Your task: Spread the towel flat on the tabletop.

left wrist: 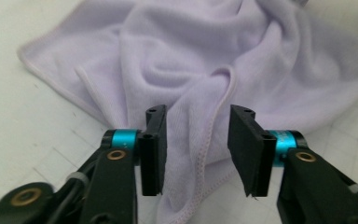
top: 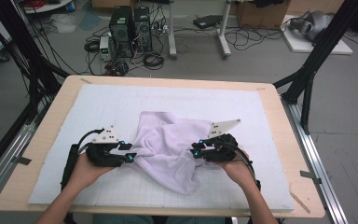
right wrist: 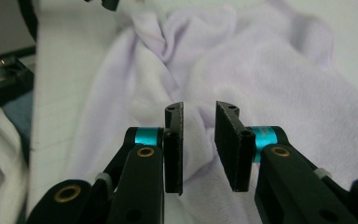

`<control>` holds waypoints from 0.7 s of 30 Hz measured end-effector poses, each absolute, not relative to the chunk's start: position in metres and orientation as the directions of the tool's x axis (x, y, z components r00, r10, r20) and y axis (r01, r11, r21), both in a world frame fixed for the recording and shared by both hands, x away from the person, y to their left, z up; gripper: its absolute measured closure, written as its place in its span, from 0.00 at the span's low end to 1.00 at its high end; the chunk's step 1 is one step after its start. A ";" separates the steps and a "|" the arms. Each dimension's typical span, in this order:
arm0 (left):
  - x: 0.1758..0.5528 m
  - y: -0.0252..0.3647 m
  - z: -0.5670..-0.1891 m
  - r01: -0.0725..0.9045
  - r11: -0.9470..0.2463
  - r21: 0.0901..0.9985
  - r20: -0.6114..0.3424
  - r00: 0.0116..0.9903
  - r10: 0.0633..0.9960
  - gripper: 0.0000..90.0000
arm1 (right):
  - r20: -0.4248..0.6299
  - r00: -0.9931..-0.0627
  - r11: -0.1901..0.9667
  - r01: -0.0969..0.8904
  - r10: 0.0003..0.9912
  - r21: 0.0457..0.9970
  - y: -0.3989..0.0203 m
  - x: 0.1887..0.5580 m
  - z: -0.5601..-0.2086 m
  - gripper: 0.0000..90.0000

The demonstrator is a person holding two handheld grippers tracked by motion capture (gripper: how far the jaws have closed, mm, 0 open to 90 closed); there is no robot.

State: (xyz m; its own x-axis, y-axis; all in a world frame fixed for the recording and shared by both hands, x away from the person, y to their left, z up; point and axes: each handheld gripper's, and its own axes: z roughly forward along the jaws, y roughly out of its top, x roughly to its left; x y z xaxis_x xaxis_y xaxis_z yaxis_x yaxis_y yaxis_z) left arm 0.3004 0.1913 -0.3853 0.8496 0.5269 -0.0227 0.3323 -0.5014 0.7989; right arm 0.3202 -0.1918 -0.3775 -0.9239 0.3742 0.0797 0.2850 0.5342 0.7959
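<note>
Towel: a pale lilac towel point(top: 168, 149) lies crumpled at the near middle of the white mat point(top: 98, 107), one corner trailing toward the near edge.
Handling: it looks soft, light and limp; it should sag and fold wherever it is lifted, and it is neither fragile nor slippery.
Left gripper: the left gripper point(top: 129, 157) sits at the towel's left side, jaws parted with a hemmed fold point(left wrist: 209, 140) lying between them, the pads not pressing on it.
Right gripper: the right gripper point(top: 195, 153) sits at the towel's right side, jaws apart around a raised ridge of cloth point(right wrist: 198, 135), no pinch to be seen.
Where to hold: the stitched hem or a corner looks best; a grip on the bulk would likely gather several layers.
Edges: the table point(top: 279, 112) shows a wooden border beyond the mat on every side.
Room: bare mat to the far side, left and right gives space to spread the cloth; the near edge is closest.
</note>
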 end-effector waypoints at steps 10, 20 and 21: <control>0.306 0.172 -0.410 0.351 -0.591 0.727 -0.038 0.879 0.475 0.70 | 0.101 -0.941 0.614 0.290 0.323 0.734 -0.177 0.298 -0.412 0.69; 0.304 0.170 -0.419 0.365 -0.579 0.729 -0.040 0.867 0.496 0.94 | 0.120 -0.944 0.636 0.297 0.307 0.712 -0.171 0.300 -0.440 0.94; 0.301 0.171 -0.416 0.363 -0.573 0.735 -0.042 0.868 0.496 0.94 | 0.129 -0.947 0.635 0.295 0.295 0.714 -0.173 0.299 -0.438 0.94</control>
State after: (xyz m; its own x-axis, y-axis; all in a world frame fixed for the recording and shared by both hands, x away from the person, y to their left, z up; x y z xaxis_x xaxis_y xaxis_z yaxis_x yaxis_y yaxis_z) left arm 0.3011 0.1713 -0.4158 0.8675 0.4957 -0.0415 0.3625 -0.5728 0.7351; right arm 0.2994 -0.1728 -0.4384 -0.9468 0.2948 0.1292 0.2951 0.6350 0.7139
